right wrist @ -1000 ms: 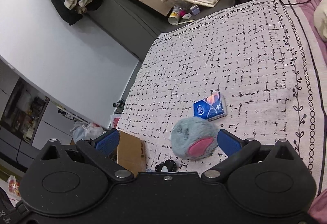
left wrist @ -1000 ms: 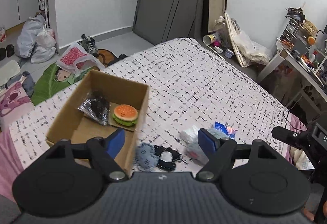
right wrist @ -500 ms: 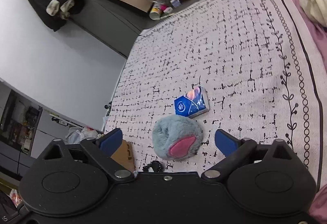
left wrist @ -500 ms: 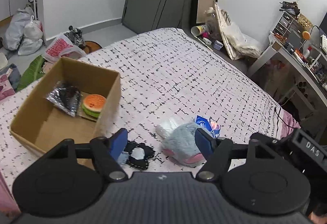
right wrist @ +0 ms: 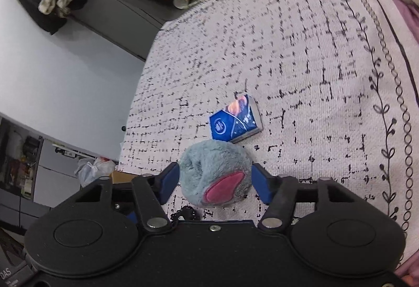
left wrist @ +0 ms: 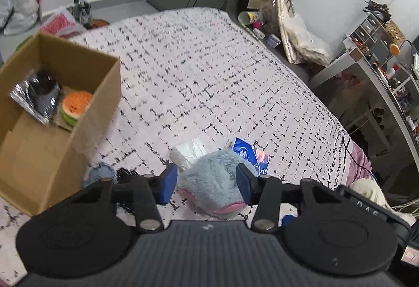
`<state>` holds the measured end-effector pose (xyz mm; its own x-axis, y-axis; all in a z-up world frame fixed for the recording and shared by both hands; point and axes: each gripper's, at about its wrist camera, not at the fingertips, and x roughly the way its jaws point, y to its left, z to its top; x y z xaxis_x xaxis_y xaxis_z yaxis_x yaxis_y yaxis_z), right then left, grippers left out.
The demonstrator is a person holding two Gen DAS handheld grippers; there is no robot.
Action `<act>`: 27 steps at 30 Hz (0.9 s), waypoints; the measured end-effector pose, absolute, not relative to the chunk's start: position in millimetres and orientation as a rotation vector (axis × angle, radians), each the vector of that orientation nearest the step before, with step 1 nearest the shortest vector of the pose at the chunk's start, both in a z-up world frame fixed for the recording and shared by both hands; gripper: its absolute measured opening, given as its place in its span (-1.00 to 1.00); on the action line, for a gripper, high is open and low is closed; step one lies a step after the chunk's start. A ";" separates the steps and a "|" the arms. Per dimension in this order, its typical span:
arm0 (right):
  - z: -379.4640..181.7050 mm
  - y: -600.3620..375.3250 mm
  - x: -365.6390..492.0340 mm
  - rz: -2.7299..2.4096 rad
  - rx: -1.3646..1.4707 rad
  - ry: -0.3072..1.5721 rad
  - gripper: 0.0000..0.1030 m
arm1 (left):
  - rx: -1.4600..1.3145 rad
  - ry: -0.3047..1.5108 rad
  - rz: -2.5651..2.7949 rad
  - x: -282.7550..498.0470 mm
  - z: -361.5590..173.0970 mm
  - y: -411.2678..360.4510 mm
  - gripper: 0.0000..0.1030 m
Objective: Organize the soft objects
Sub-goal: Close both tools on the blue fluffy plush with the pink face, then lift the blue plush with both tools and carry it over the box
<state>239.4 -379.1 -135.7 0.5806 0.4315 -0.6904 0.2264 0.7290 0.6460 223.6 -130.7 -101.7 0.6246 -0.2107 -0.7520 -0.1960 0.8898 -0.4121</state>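
- The left gripper (left wrist: 207, 179) reaches low over the bed (left wrist: 209, 72), its blue pads either side of a grey-blue plush toy (left wrist: 212, 182) with a pink patch; whether the pads press the fur or only flank it cannot be told.
- The right gripper (right wrist: 215, 180) brackets the same plush toy (right wrist: 214, 177) the same way, and its grip cannot be told either.
- The toy lies on the patterned bedspread, just in front of a blue tissue pack (right wrist: 234, 119).
- Only the left wrist view shows the open cardboard box (left wrist: 78, 135) to the left, holding a burger toy (left wrist: 76, 107) and a silvery packet (left wrist: 36, 99), plus a small blue-grey plush (left wrist: 100, 174) beside the box and a crumpled white bag (left wrist: 187, 152) behind the toy.
- Only the right wrist view shows the tissue pack's full face.
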 end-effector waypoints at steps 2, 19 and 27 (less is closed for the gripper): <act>-140.1 -377.3 243.1 0.130 0.784 0.979 0.03 | -0.515 0.918 -0.017 228.9 -108.3 -130.3 -0.08; -172.3 -356.5 268.7 0.086 0.771 1.048 -0.05 | -0.601 0.998 -0.009 260.8 -162.0 -137.3 -0.21; -177.6 -347.0 275.4 0.094 0.750 1.042 -0.10 | -0.641 0.987 -0.007 262.1 -161.4 -131.4 -0.57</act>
<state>275.4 -347.0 -177.6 0.5243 0.4099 -0.7464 0.2695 0.7516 0.6021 262.1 -131.4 -161.4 0.5662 -0.2874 -0.7725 -0.2758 0.8172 -0.5061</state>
